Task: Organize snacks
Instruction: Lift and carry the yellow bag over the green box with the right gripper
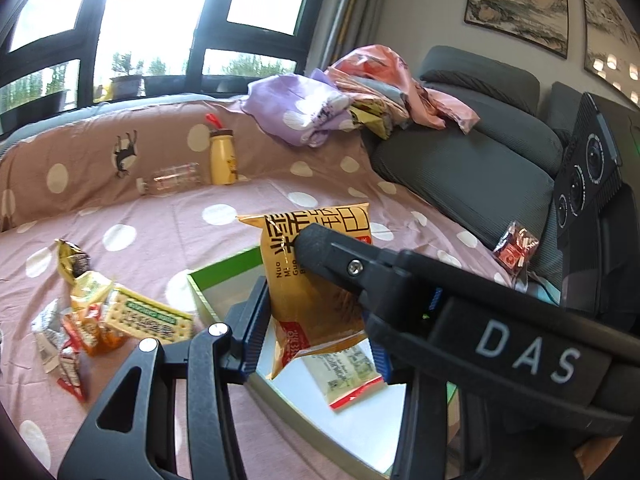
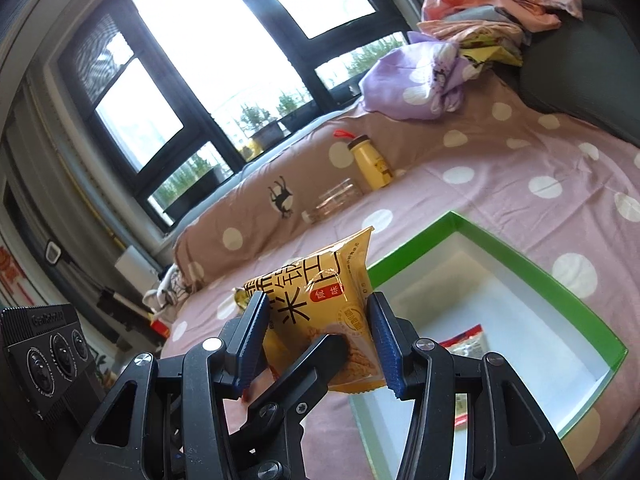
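At the left edge of the polka-dot bed sheet [image 1: 132, 216] lies a loose heap of small snack packets [image 1: 76, 320], a green-and-white cracker pack [image 1: 150, 316] resting against its right side. Behind them, by the sheet-covered bolster, a clear bottle [image 1: 170, 180] lies on its side beside an upright yellow bottle [image 1: 223, 156]. Right of the heap sits the green-rimmed box [image 1: 224, 270] with a white inside, a red-edged packet [image 1: 348, 372] flat on its floor. Above the box the yellow snack bag [image 1: 312, 280] is pinched from two sides: the left hand-held gripper [image 1: 318, 336] clamps its lower part, and the right hand-held gripper [image 2: 316, 340] clamps its bottom edge. A red wrapped snack [image 1: 516, 248] lies at the sheet's right edge against the grey sofa [image 1: 472, 164], where crumpled clothes [image 1: 352, 96] are piled.
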Demonstrator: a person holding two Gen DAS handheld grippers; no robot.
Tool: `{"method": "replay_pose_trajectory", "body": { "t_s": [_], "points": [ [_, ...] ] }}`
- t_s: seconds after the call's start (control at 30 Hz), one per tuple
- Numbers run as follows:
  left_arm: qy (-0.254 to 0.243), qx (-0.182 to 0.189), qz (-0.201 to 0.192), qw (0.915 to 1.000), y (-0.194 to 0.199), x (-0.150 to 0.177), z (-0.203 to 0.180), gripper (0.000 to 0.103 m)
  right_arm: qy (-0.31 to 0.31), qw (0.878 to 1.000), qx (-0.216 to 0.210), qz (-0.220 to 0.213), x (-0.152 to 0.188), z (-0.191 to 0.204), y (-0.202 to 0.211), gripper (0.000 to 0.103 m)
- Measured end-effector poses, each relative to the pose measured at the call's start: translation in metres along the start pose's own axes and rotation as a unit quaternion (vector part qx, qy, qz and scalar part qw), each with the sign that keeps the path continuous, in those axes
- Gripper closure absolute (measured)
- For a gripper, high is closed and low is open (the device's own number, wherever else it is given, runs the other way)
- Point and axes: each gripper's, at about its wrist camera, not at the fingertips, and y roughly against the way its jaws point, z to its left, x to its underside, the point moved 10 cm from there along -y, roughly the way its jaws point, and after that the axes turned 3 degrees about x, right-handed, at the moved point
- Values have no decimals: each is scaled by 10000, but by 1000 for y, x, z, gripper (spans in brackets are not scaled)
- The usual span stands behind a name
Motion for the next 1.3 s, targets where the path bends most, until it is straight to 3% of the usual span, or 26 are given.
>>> {"method": "replay_pose_trajectory", "body": {
  "t_s": [0.4, 1.3],
  "points": [
    [21, 295, 365, 9989, -33, 10, -15, 60, -343, 9988, 330, 67, -2, -40, -7, 50],
    [142, 316, 996, 9944, -65, 31, -9, 60, -729, 9950, 489, 478, 13, -71, -34, 50]
  ]
}}
